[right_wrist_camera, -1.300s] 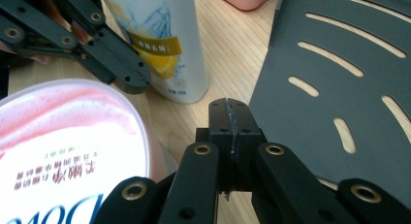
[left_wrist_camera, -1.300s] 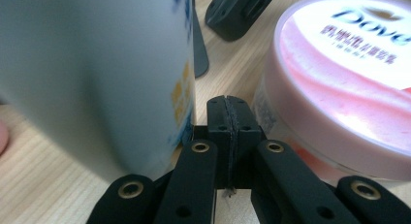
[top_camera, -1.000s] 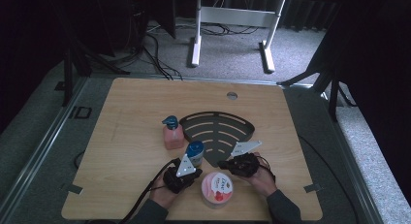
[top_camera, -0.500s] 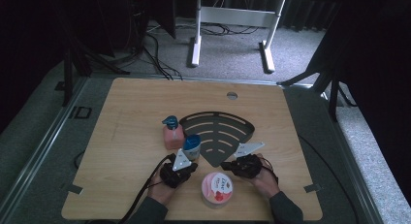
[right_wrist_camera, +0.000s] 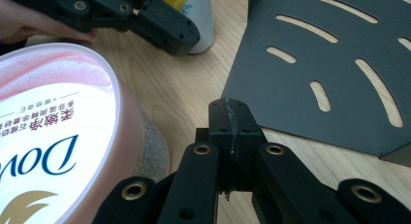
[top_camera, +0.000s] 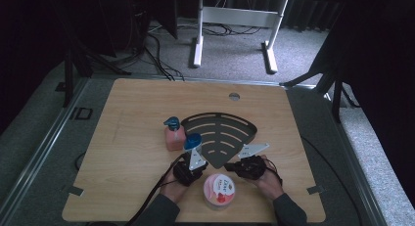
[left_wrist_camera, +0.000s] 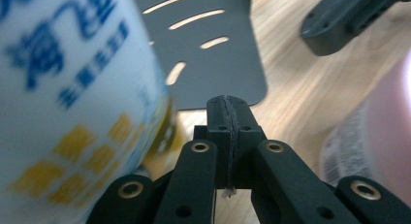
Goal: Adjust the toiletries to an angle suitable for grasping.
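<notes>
Presently both hands rest low at the near edge of the wooden surface (top_camera: 132, 138), each with its claw pinched fully shut on nothing. Left claw (left_wrist_camera: 228, 118): jaws pressed flat together, tips aimed toward the near corner of the dark slotted corner rack (top_camera: 222, 133), which lies flat mid-surface. A white bottle with a blue cap (top_camera: 193, 143) stands upright just beside this claw, so near that its blurred label crowds the left of the left gripper view; not gripped, and whether it touches the claw body I cannot tell. Right claw (right_wrist_camera: 232, 124): likewise closed and empty, pointing at the rack's near edge, with the pink Dove tub (top_camera: 219, 191) sitting lid-up between the two hands, close against its side. A pink pump bottle (top_camera: 173, 135) stands apart, beyond the left hand and beside the rack's left edge. Judgement: the three toiletries are grouped round the rack as goods to be set on it, and the closed claws near the white bottle and the tub suggest a pause before either is opened for a grasp.
</notes>
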The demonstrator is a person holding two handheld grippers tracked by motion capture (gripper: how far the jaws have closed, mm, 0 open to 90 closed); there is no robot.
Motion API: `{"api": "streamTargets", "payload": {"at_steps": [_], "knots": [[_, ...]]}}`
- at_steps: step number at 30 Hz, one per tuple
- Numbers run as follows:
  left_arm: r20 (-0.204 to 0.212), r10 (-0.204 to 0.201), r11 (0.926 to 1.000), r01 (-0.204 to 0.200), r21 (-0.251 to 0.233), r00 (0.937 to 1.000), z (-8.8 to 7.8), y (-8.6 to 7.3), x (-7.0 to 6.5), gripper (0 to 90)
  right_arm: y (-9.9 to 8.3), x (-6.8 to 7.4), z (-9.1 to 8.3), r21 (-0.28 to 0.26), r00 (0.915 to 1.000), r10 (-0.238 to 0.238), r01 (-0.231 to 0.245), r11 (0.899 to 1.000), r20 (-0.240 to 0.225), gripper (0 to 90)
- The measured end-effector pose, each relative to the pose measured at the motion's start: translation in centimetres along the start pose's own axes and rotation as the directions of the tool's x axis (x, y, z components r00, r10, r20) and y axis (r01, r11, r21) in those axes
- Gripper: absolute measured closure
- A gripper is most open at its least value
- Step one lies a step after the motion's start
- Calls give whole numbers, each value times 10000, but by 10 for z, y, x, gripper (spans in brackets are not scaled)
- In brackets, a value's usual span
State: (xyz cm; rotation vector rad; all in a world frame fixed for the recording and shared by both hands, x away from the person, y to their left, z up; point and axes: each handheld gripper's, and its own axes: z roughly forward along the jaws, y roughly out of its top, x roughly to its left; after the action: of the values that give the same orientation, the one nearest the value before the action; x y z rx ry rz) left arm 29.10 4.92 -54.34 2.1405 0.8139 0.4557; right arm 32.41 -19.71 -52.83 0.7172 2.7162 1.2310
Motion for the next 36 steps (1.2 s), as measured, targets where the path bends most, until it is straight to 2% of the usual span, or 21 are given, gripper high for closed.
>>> {"api": "streamTargets", "payload": {"at_steps": [3, 10, 17, 25, 36], "knots": [[-246, -86, 9999, 87, 54, 9997, 0, -1, 5, 897, 0, 0, 0, -3, 10000, -31, 31, 10000, 4, 900], [-430, -346, 9987, 362, 367, 9985, 5, -5, 15, 897, 0, 1, 1, 42, 10000, -45, 45, 10000, -16, 900], [-605, -385, 9958, 433, 811, 9974, 9, -10, 23, 897, -1, 1, -1, 20, 10000, -25, 25, 10000, 2, 900], [-619, -665, 9946, 711, 760, 9959, 10, -12, 31, 894, -3, 2, -2, 55, 10000, -10, 10, 10000, 7, 900], [-644, -587, 9948, 638, 791, 9962, 10, -12, 33, 890, -10, 4, -8, 141, 10000, -10, 10, 9999, 52, 900]]}}
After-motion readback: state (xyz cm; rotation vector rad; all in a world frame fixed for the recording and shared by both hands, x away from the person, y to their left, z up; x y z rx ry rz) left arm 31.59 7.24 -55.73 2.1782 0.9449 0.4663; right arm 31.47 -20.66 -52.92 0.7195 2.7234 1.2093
